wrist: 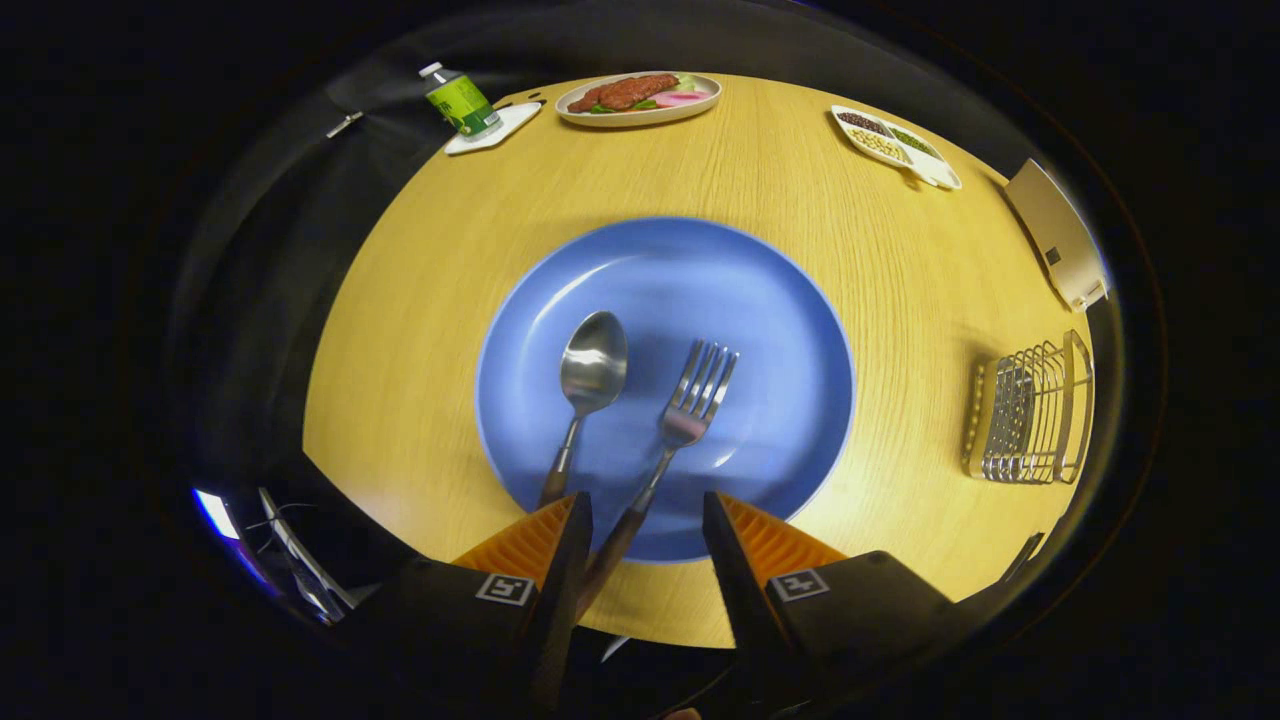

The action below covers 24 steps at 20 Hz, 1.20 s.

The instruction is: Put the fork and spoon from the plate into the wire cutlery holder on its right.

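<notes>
Between my fingers, the gripper stands spread apart and pinches nothing; the fork has its dark handle running back into the gap, close against the left finger, though I cannot tell whether it touches. Just left of that finger lies the spoon, bowl pointing away from me. Both rest on the blue plate, side by side but apart.

Off to the right, well clear of the plate, the wire cutlery holder sits on the wooden table with nothing in it that I can see. So I judge that nothing is done yet: both pieces have yet to be moved, and the fork looks like the first pick.

Beyond the plate, at the far edge, I see a dish of food, a divided tray and a green-labelled bottle on a small white tray. Its label is too small to read. No other writing shows.
</notes>
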Each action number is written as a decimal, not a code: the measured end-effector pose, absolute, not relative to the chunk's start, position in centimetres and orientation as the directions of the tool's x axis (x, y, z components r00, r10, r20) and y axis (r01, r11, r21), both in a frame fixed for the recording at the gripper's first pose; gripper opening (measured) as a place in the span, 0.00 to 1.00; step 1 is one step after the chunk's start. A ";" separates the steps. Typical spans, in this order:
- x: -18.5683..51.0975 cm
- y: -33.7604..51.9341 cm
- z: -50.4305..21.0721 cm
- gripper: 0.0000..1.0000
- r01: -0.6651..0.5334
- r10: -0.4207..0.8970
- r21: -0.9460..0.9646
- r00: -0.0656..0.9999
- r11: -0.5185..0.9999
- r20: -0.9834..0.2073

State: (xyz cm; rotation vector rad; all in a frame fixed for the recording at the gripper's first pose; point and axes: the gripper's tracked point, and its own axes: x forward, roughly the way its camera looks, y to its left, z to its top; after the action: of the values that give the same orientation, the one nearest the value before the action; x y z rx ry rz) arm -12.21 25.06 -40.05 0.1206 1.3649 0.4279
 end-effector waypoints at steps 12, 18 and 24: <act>-9.4 23.4 -40.8 0.09 -0.288 0.367 0.306 0.187 0.907 -0.911; -7.0 22.5 -36.9 0.09 -0.281 0.435 0.362 0.270 0.889 -0.859; -6.4 22.0 -35.4 0.06 -0.237 0.475 0.419 0.285 0.877 -0.833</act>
State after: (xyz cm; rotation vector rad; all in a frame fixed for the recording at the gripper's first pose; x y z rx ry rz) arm -6.43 22.00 -35.36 0.2307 1.1921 0.4815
